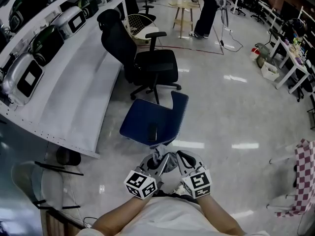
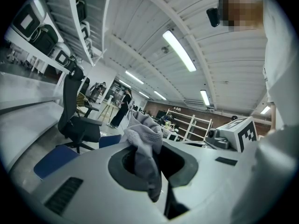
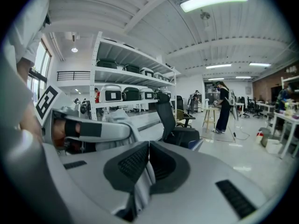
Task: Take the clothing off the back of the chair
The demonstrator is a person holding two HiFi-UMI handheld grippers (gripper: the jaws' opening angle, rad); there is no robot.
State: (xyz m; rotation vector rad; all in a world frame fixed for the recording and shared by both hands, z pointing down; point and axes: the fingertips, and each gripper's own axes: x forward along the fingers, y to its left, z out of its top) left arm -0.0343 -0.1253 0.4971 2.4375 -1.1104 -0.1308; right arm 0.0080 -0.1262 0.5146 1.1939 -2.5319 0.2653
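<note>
Shelving (image 3: 98,73) holds cases (image 3: 112,94) | left gripper (image 2: 148,164), right gripper (image 3: 145,167): jaws clamp grey clothing (image 2: 142,134)

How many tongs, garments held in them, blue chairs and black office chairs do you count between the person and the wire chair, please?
Tongs: 2, the left tongs and the right tongs, both shut on the garment
Grey garment: 1
Blue chair: 1
Black office chair: 1
Total: 5
</note>
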